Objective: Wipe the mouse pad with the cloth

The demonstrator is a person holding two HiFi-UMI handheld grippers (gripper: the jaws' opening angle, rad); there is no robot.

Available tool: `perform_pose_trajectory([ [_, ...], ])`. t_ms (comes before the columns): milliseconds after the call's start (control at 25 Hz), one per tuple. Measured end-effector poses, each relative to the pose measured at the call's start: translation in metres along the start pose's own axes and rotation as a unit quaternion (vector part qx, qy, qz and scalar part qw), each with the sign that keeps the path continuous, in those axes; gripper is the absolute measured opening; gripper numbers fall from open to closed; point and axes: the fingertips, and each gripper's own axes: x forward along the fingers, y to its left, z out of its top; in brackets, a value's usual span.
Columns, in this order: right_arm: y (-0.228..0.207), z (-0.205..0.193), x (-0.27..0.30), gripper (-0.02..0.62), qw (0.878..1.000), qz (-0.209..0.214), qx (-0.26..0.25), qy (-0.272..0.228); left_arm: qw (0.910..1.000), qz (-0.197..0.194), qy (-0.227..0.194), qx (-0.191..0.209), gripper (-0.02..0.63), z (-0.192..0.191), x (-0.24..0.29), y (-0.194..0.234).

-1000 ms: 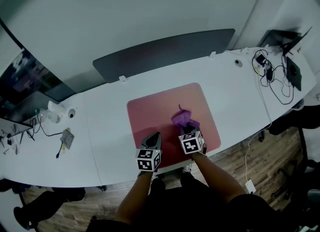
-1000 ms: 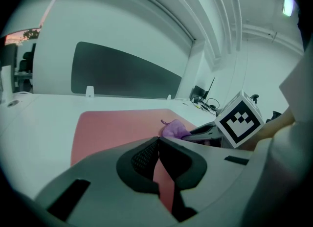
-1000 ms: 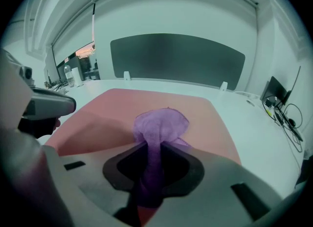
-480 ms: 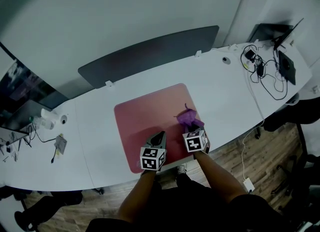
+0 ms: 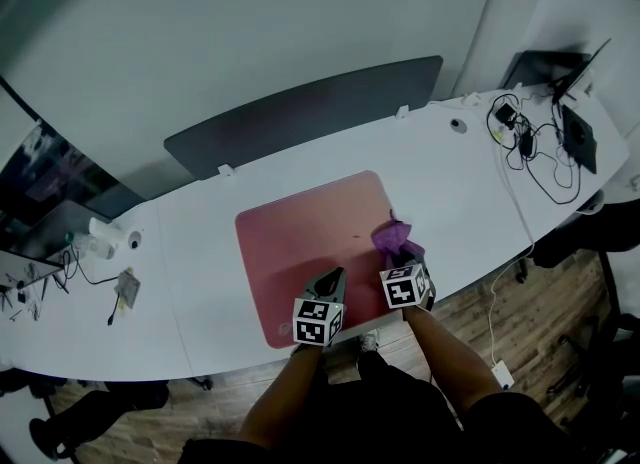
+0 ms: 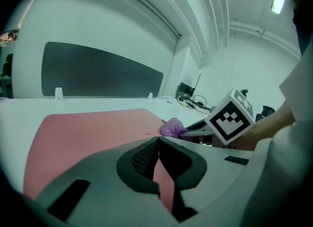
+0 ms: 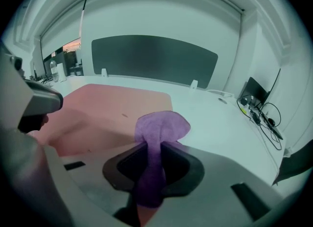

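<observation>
- Mouse pad (image 5: 310, 242): a pink-red square with rounded corners, lying flat on the white table (image 5: 200, 252) in front of the person.
- Cloth (image 5: 397, 242): a purple cloth, bunched up, at the right edge of the mouse pad on the side nearer the person. In the right gripper view its free end spreads out ahead of the jaws, over the line where the pad meets the bare table top.
- Right gripper (image 5: 400, 262): its jaws pinch the cloth, and a strip of the fabric runs back between them. Its marker cube faces up in the head view.
- Left gripper (image 5: 333, 274): its jaws are pressed together at the tips with nothing held. Only a thin sliver of the pad shows through the slit behind them. It is over the near part of the mouse pad, just beside the right gripper. Whether it touches the pad cannot be told.
- Divider panel (image 5: 300, 107): a dark panel standing along the far edge of the table, well apart from the pad.
- Cables (image 5: 545, 152): a dark tangle at the right end of the table, clear of both grippers.
- Person: two forearms reach in from the bottom of the head view, one behind each gripper.
</observation>
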Motion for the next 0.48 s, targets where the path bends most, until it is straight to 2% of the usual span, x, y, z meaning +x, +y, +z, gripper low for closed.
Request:
perform_pose_trajectory([
  [240,0.030,0.019,-0.017,0.092,0.999,0.022,-0.003,-0.030,0.9996,0.027,-0.003,-0.011,0.021,-0.009,-0.027,0.026],
  [480,0.104,0.042,-0.027,0.091,0.996,0.066,-0.033,-0.050,0.9969,0.071,-0.006,-0.034,0.021,-0.024,-0.071,0.074],
])
